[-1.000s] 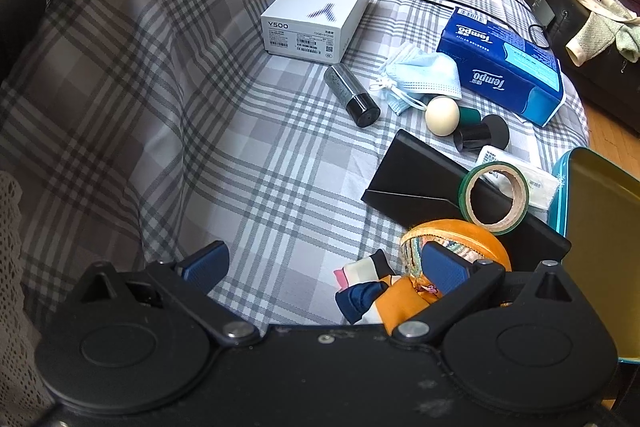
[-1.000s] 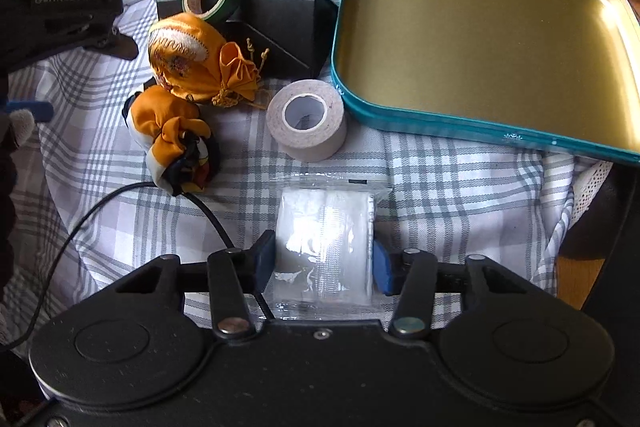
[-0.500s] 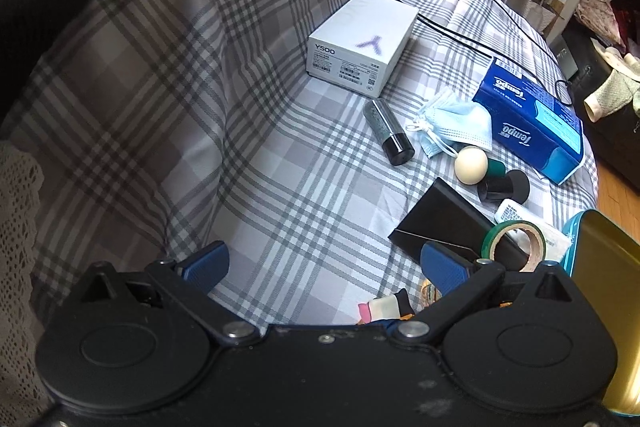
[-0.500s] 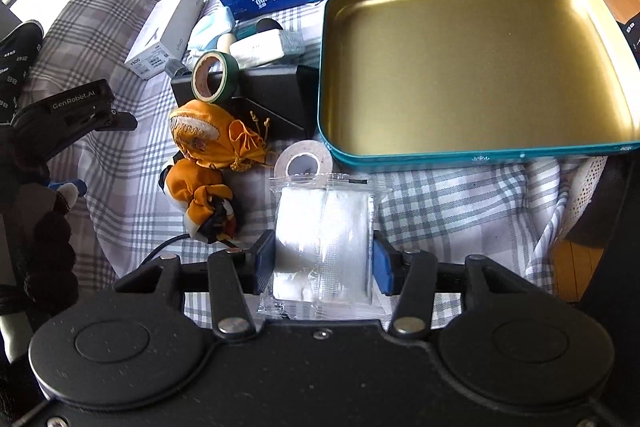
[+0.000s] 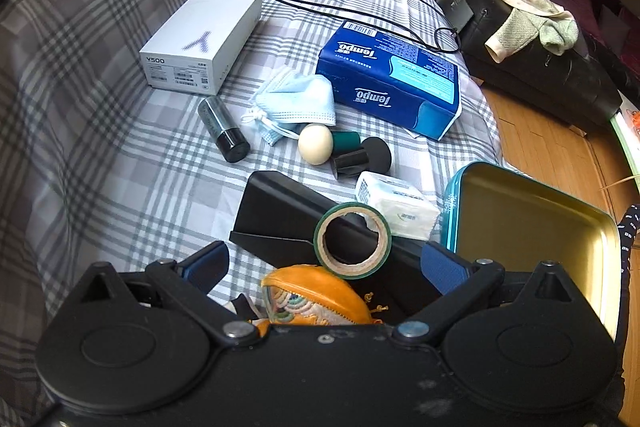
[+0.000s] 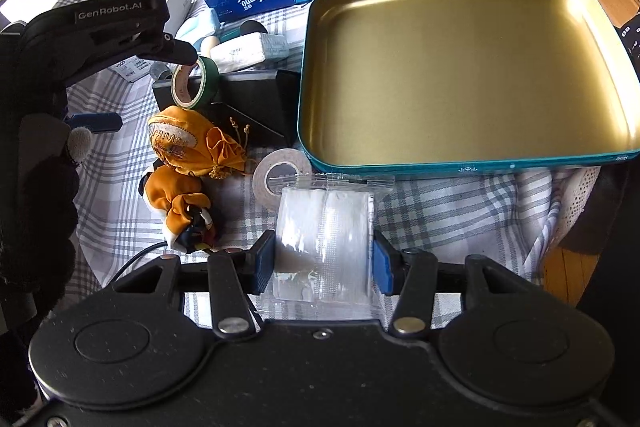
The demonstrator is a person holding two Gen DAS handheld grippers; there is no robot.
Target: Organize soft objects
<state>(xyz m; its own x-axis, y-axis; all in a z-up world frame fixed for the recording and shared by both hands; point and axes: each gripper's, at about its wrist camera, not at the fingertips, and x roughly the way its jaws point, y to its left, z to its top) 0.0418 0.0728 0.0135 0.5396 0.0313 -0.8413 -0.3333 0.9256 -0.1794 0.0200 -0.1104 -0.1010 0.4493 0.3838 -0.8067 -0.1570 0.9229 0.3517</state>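
My right gripper (image 6: 323, 261) is shut on a clear plastic packet of white gauze (image 6: 324, 227), held above the plaid cloth just short of the teal tin tray (image 6: 472, 163), whose gold inside is bare. My left gripper (image 5: 324, 263) is open and hovers over an orange embroidered pouch (image 5: 316, 301), also in the right wrist view (image 6: 188, 143). An orange scarf bundle (image 6: 180, 203) lies beside the pouch. A blue face mask (image 5: 296, 99) and a white tissue pack (image 5: 396, 207) lie farther back.
A green tape roll (image 5: 352, 239) leans on a black wedge stand (image 5: 280, 215). A white tape roll (image 6: 280, 175) sits by the tray. A white box (image 5: 204, 39), blue Tempo tissue box (image 5: 392, 79), dark cylinder (image 5: 224, 129), cream ball (image 5: 315, 143) and black cable (image 5: 340, 11) lie behind.
My left gripper swung back right and forward, over the orange pouch and tape roll. My right gripper, still holding the gauze packet, moved closer to the tray's front edge.
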